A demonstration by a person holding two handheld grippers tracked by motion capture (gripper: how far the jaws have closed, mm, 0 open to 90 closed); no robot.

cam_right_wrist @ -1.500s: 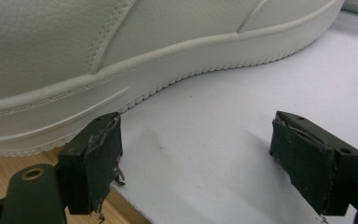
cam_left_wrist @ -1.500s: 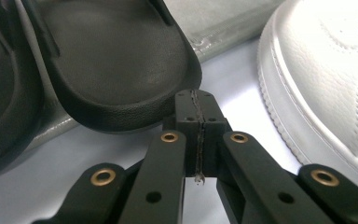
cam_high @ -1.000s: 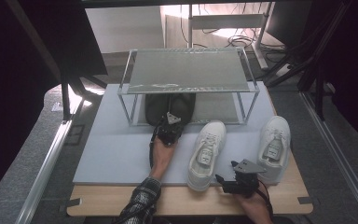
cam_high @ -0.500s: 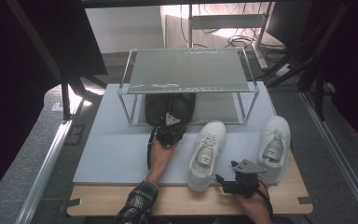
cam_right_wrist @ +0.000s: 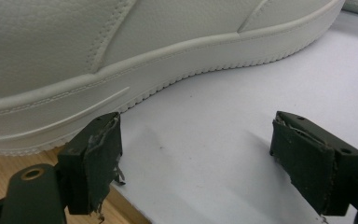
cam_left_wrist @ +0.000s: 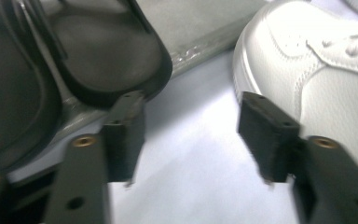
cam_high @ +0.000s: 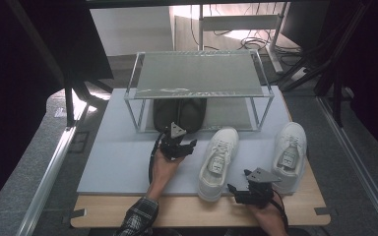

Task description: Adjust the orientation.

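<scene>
From above, the left gripper (cam_high: 177,145) sits just in front of the clear acrylic shelf rack (cam_high: 199,78), close to the heels of the pair of black sandals (cam_high: 179,113) that lie on the rack's lower level. A second ago this gripper was right at the sandals with its jaws pressed together; now it has drawn back a little from the rack, its jaws have just been opening, and nothing is between them. The sandals stay where they were under the rack. In front of the rack and to its right, one white sneaker (cam_high: 219,157) lies on the grey mat (cam_high: 113,157), and a second white sneaker (cam_high: 290,152) lies farther right. The right gripper (cam_high: 248,189) rests by the near sneaker's heel, in the same spot as before.

In the left gripper view, the jaws stand spread over bare mat (cam_left_wrist: 186,163), with the sandal's black sole (cam_left_wrist: 107,56) just beyond one jaw and the sneaker's toe (cam_left_wrist: 307,60) beyond the other.

In the right gripper view, the jaws are spread wide and empty, with the sneaker's white sidewall (cam_right_wrist: 135,60) just beyond them.
</scene>
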